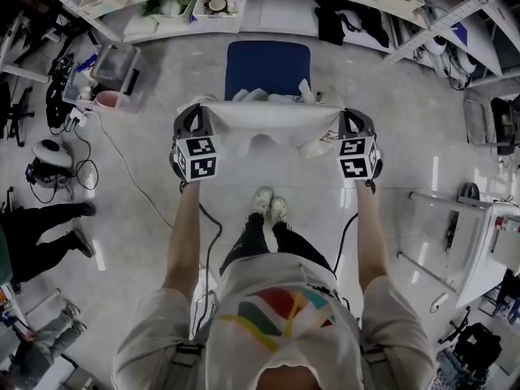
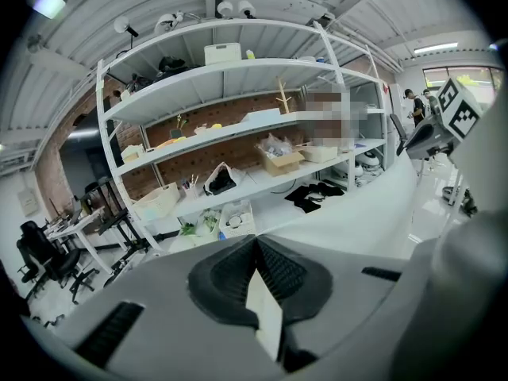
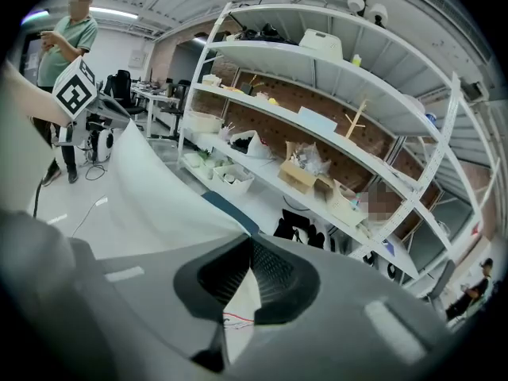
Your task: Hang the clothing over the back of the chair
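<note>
A white garment [image 1: 268, 128] is stretched flat between my two grippers, held up in front of a blue chair [image 1: 266, 67]. My left gripper [image 1: 195, 114] is shut on the garment's left corner, and white cloth [image 2: 266, 312] shows pinched between its jaws. My right gripper [image 1: 351, 120] is shut on the right corner, with the cloth [image 3: 242, 300] caught between its jaws. In the right gripper view the garment [image 3: 151, 197] spreads leftward and a sliver of the chair [image 3: 230, 210] peeks past its edge. More pale cloth [image 1: 272, 96] lies bunched on the chair's near edge.
White shelving [image 1: 244, 6] with bins and boxes runs behind the chair. A cart with tubs [image 1: 114, 71] stands at the left, cables [image 1: 89, 169] trail on the floor, and a white frame [image 1: 455, 242] stands at the right. A person [image 3: 67, 38] stands far left.
</note>
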